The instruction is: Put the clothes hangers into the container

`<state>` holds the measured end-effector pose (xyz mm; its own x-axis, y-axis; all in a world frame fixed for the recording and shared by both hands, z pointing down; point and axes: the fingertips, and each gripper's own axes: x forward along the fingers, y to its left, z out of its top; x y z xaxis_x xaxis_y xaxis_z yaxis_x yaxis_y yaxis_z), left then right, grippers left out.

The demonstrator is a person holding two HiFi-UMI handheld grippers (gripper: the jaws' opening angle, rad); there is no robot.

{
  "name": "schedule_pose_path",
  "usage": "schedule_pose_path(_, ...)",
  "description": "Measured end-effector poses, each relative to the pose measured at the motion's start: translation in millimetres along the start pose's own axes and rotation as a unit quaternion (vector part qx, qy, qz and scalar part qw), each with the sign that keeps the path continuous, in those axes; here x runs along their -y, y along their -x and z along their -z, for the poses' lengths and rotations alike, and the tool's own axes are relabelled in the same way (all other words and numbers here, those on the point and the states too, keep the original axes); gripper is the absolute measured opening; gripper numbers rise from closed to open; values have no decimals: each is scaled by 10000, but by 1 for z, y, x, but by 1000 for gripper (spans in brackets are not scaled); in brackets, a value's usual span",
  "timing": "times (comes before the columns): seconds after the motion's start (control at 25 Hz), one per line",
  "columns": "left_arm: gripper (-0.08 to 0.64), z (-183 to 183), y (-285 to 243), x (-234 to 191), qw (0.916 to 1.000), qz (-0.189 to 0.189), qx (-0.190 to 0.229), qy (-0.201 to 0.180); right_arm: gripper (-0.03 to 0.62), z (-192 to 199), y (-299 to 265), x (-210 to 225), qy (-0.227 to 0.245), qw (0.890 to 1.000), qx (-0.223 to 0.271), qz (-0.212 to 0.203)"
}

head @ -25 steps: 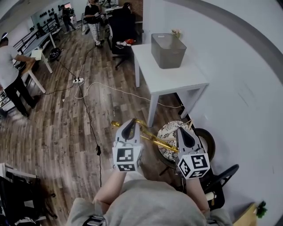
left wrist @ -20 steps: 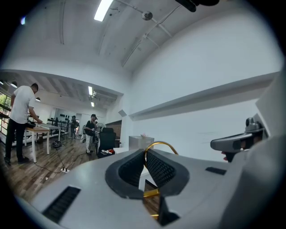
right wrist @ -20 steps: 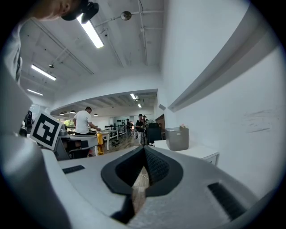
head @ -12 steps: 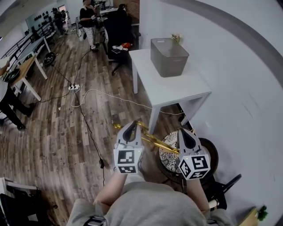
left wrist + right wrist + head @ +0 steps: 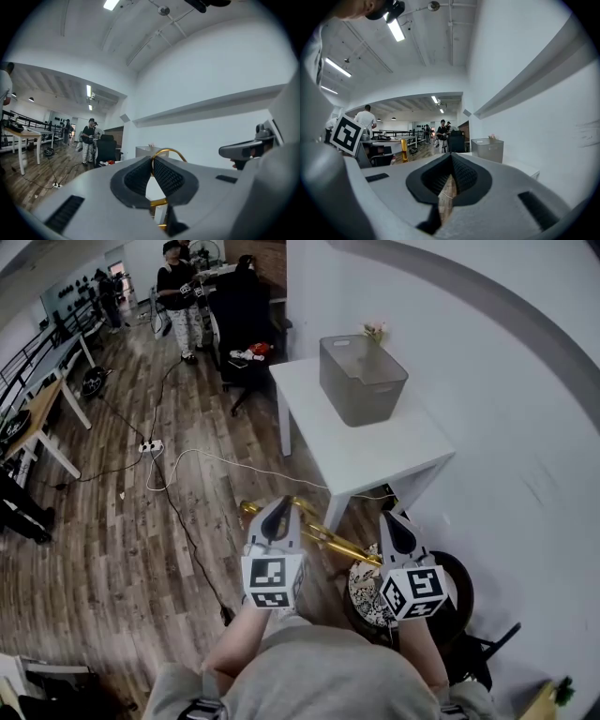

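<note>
- Pinching the gold clothes hanger [image 5: 323, 538] at 6 o'clock with the left gripper [image 5: 275, 512], jaws squeezed together on its hook wire [image 5: 169, 152].
- Clamping a pale wooden piece [image 5: 446, 194] in the right gripper [image 5: 392, 526] at 5 o'clock, jaws tight on it.
- Hovering above a speckled round thing [image 5: 367, 589] on the floor.
- Up at 12 o'clock, spotting the grey container [image 5: 361, 381] standing on the white table [image 5: 375, 460], well apart from the hanger.
- Far off at 11 o'clock, catching people [image 5: 178, 287] standing.

White table [image 5: 375, 451] against the wall, grey container [image 5: 362, 381] upright on its far end, near the wall.
</note>
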<state>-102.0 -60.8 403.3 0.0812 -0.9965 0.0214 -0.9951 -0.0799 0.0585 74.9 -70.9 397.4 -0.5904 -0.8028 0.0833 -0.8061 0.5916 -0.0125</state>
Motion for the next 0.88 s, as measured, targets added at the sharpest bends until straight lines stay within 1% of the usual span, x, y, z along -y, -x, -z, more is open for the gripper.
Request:
schedule_pose_path(0.16, 20, -9, -31, -22, 9999, 104, 18, -12, 0, -5, -36, -2, 1, 10000, -2, 48)
schedule_pose_path(0.44, 20, -12, -78, -62, 9996, 281, 32, 18, 1, -11, -91, -6, -11, 9998, 48, 210)
schedule_pose_path(0.72, 20, -17, -124, -89, 9986, 521, 74, -12, 0, -15, -137, -3, 6, 9990, 110, 440)
schedule_pose_path(0.88, 20, -21, -151, -97, 9979, 643, 97, -15, 2, -15, -158, 4, 4, 9984, 105, 552)
